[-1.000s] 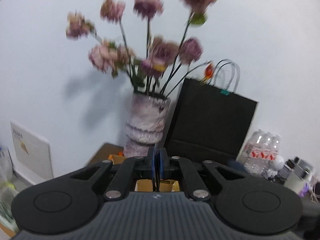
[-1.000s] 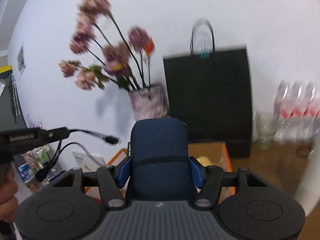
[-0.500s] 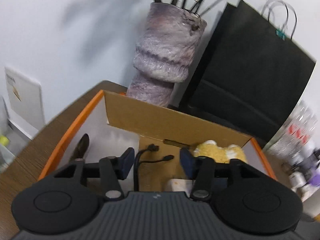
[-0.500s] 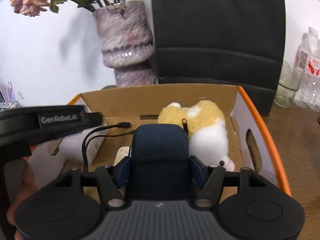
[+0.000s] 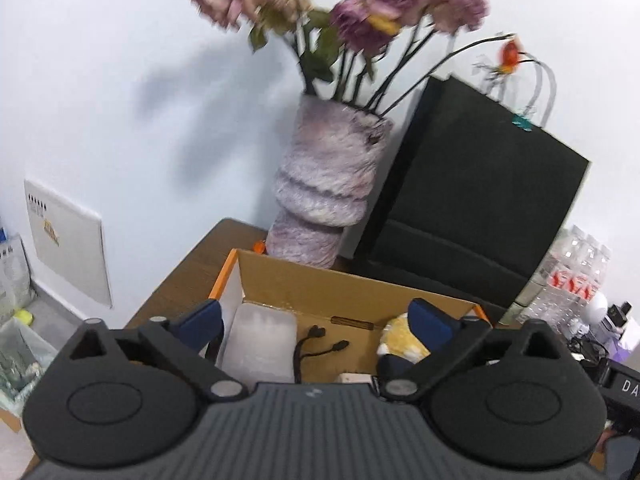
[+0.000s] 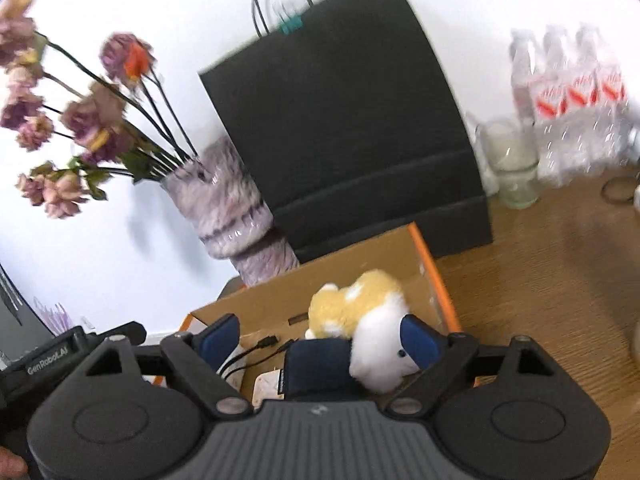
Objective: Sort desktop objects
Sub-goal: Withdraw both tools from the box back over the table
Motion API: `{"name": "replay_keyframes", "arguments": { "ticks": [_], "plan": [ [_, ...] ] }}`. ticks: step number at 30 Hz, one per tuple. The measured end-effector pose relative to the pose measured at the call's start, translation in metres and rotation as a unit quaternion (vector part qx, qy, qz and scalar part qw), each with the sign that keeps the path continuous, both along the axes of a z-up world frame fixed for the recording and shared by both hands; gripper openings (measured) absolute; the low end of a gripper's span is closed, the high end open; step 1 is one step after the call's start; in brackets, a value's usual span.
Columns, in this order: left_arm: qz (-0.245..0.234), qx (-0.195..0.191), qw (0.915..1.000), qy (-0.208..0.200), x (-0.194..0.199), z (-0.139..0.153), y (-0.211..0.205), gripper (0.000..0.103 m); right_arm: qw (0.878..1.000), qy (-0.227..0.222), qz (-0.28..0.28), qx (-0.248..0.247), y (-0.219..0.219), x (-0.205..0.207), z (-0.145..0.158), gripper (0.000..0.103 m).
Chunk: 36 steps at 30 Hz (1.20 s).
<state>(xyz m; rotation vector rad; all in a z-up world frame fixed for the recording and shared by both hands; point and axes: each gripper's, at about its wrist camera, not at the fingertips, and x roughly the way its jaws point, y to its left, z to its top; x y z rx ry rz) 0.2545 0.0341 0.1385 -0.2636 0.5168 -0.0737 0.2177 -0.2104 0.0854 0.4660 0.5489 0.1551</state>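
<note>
Two hand-held grippers over an open cardboard box [image 5: 352, 292] w/ orange edges, on a wood-grain desk [image 6: 552, 280]. Left gripper [image 5: 316, 322]: jaws spread wide, just been opening, nothing between them; below lie a black cable [image 5: 316, 340] and a frosted plastic case [image 5: 260, 340]. Right gripper [image 6: 320, 336]: jaws apart, also just opening; a dark blue pouch [image 6: 316, 368] sits between them, pads not pressing it. Fluffy yellow-and-white plush toy [image 6: 368, 320] rests in the box beside the pouch. Behind the box: mottled purple vase [image 5: 328, 188] of dried flowers, matte black paper bag [image 6: 344, 120], wrapped water bottles [image 6: 572, 96], a glass jar [image 6: 516, 164].
</note>
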Motion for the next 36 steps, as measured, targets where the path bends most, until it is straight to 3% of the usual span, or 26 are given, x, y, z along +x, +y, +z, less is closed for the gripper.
{"name": "replay_keyframes", "arguments": {
  "ticks": [5,10,17,21,28,36],
  "plan": [
    [0.003,0.056,0.9984,0.005,-0.033,0.002,-0.014,0.103,0.996,0.009,0.000,-0.088,0.011,-0.028,0.015,0.089],
    [-0.003,0.082,0.9966,0.010,-0.087,-0.010,-0.016,0.103,0.994,-0.005,0.016,-0.112,0.017,-0.075,0.015,0.095],
    [0.006,0.091,0.9954,0.031,-0.171,-0.050,-0.024,0.103,0.991,0.009,0.026,-0.132,0.019,-0.140,-0.021,0.095],
    [-0.009,0.144,0.9894,0.018,-0.214,-0.070,-0.039,0.103,0.986,0.048,0.034,-0.155,0.020,-0.165,-0.051,0.095],
    [-0.021,0.158,0.9865,0.038,-0.250,-0.084,-0.049,0.103,0.985,0.049,0.069,-0.148,0.020,-0.224,-0.071,0.095],
    [-0.037,0.161,0.9853,0.043,-0.265,-0.086,-0.062,0.103,0.981,0.042,0.092,-0.163,0.031,-0.261,-0.077,0.095]
  ]
}}
